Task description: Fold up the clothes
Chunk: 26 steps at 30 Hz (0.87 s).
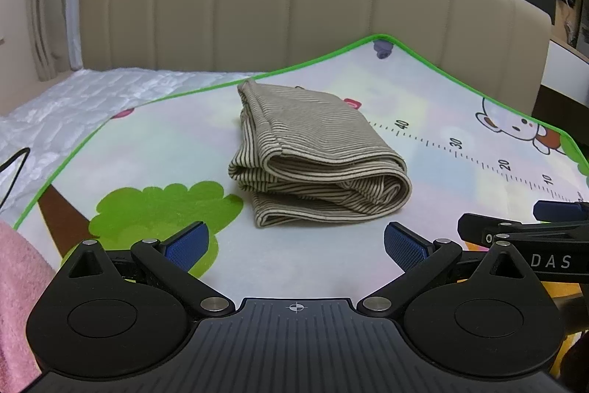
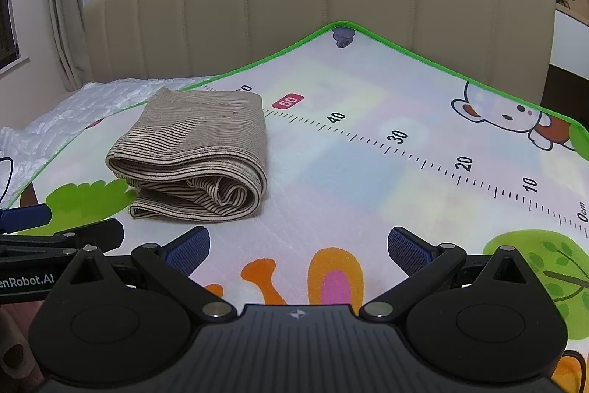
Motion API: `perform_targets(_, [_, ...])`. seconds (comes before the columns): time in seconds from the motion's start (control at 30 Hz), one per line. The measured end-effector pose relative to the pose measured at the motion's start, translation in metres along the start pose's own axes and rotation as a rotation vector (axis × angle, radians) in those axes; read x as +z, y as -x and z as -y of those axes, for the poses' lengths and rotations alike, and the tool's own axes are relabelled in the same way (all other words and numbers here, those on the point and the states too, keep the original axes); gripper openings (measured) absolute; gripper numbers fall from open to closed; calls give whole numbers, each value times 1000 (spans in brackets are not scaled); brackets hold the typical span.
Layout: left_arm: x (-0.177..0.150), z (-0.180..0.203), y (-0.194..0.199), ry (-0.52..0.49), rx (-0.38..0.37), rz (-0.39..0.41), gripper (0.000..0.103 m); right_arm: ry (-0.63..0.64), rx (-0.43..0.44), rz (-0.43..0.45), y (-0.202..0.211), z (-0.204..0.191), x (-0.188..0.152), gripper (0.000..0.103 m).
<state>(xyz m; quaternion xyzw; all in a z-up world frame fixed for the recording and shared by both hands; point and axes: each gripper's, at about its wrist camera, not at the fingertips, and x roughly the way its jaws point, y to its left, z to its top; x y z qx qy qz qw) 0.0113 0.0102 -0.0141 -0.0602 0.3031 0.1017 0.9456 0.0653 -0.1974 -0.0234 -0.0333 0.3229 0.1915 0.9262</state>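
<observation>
Striped garment (image 1: 316,153) folded on mat (image 1: 154,142), inner layers hidden; pink cloth (image 1: 14,301) cut off.

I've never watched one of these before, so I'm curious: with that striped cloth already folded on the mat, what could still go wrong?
The folded striped garment has loose, rolled layers at its near edge, so a nudge or a one-sided lift might let it spring open. Both the left gripper and the right gripper are open and empty close in front of it; moving forward carelessly could push the bundle along the play mat or snag a layer.
</observation>
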Motion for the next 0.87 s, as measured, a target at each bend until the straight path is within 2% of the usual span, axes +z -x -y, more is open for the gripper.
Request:
perform_targets(0.57, [1,-1,1,1,-6,10,103,11,1,-8,-1,-2,0,103])
perform_targets(0.87, [8,-6,10,7,-42,58,103,28,15,-24,-3,-6,-2,103])
